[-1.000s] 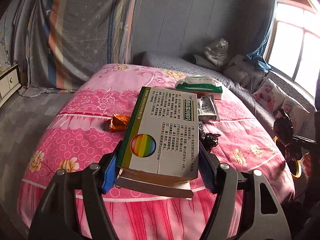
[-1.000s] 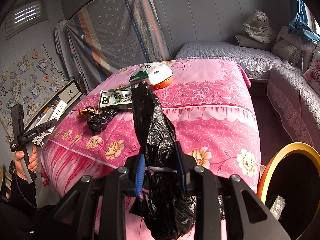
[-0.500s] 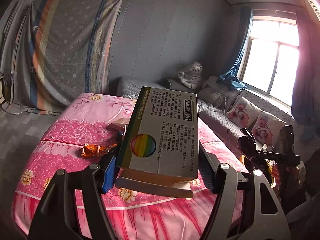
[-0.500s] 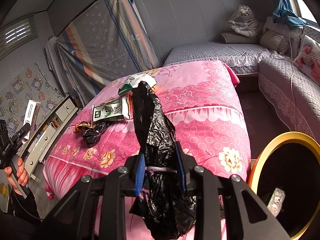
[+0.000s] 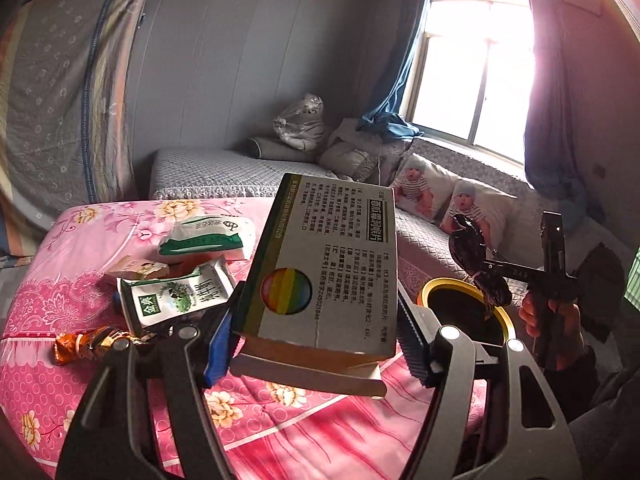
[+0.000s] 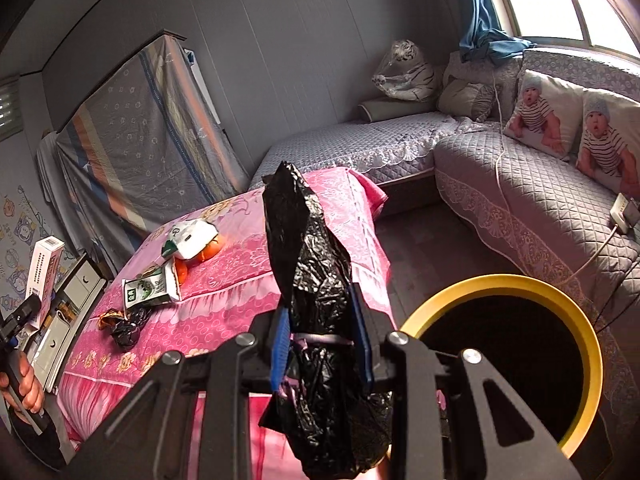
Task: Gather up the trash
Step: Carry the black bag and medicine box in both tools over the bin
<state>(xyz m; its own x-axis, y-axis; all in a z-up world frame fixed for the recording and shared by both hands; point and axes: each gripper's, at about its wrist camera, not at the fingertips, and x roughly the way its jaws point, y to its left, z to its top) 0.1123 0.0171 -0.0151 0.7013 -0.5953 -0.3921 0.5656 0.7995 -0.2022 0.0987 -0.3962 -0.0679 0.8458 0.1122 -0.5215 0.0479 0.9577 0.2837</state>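
Observation:
My left gripper [image 5: 316,344] is shut on a white medicine box [image 5: 324,272] with a rainbow dot, held above the pink bed. My right gripper [image 6: 322,344] is shut on a crumpled black plastic bag [image 6: 316,280], close to the yellow-rimmed bin [image 6: 576,320]. In the left wrist view the bin [image 5: 444,284] stands beyond the bed's right corner, and the black bag [image 5: 476,264] hangs over it. On the bed lie a green milk carton [image 5: 176,296], a white-green tissue pack [image 5: 208,236], an orange wrapper [image 5: 84,344] and a small black bag [image 6: 126,328].
The pink floral bed [image 5: 80,380] fills the lower left. A grey quilted corner sofa [image 6: 520,200] with baby-print pillows [image 6: 548,116] runs under the window. Dark floor [image 6: 420,248] lies between bed and sofa. A cabinet [image 6: 72,304] stands by the bed's far side.
Both grippers have swung right toward the bin with their loads. The bin's rim now fills more of the right wrist view, and the bin has come into the left wrist view.

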